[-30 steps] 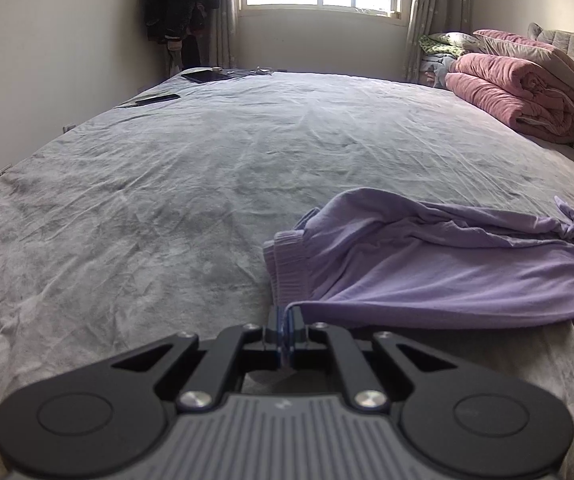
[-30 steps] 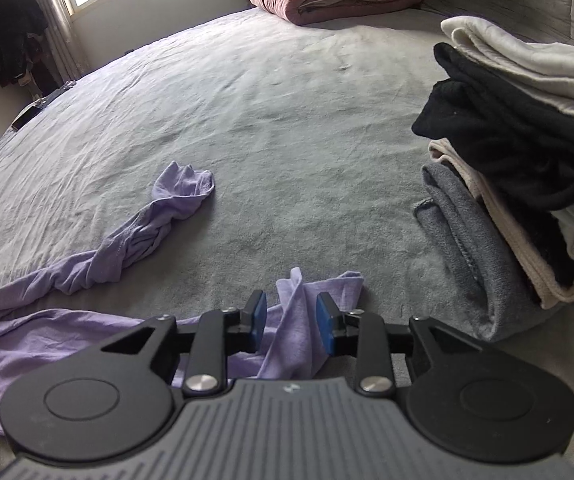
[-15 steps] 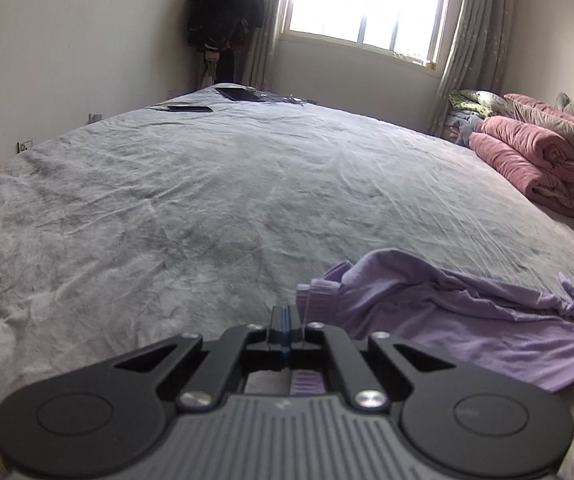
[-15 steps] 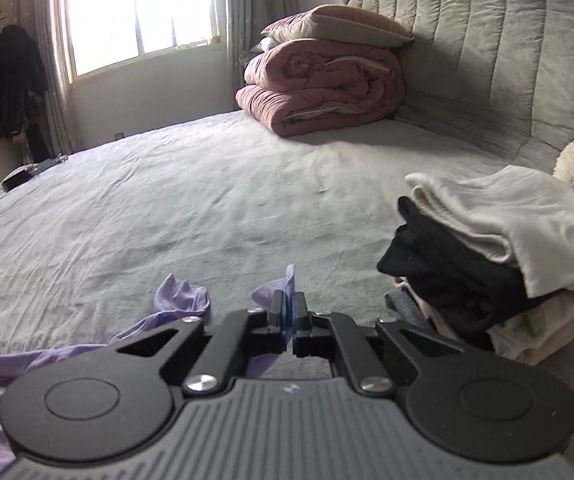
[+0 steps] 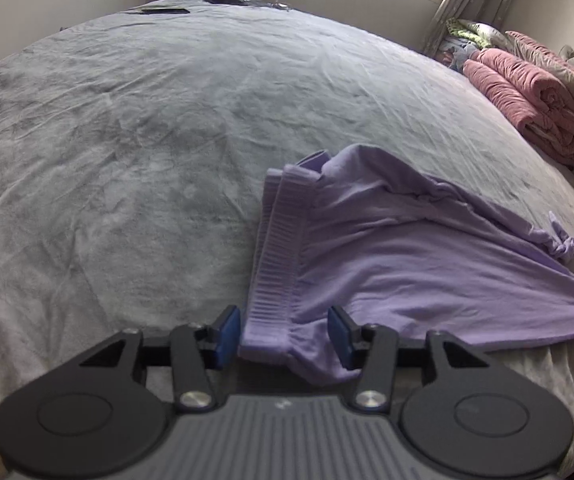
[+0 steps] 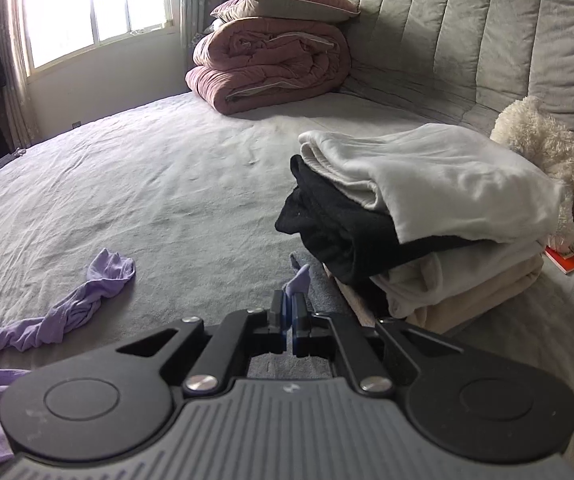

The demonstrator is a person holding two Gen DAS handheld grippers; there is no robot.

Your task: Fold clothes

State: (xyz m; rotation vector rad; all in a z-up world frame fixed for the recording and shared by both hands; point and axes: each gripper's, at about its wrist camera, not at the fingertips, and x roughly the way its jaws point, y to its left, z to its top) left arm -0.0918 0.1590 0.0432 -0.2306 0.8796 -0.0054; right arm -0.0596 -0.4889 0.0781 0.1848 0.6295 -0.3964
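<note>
Lilac ribbed-waistband cotton garment (image 5: 387, 256), crumpled on grey bedsheet (image 5: 127, 140): left gripper (image 5: 284, 334) fingers wide, straddling waistband at 6 o'clock; right gripper (image 6: 288, 312) pinching a corner.

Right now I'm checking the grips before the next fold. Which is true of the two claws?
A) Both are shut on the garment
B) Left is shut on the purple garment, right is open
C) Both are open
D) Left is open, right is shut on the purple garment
D: the left claw has its blue pads spread either side of the purple garment's ribbed waistband, while the right claw is pinched on a purple corner.
</note>
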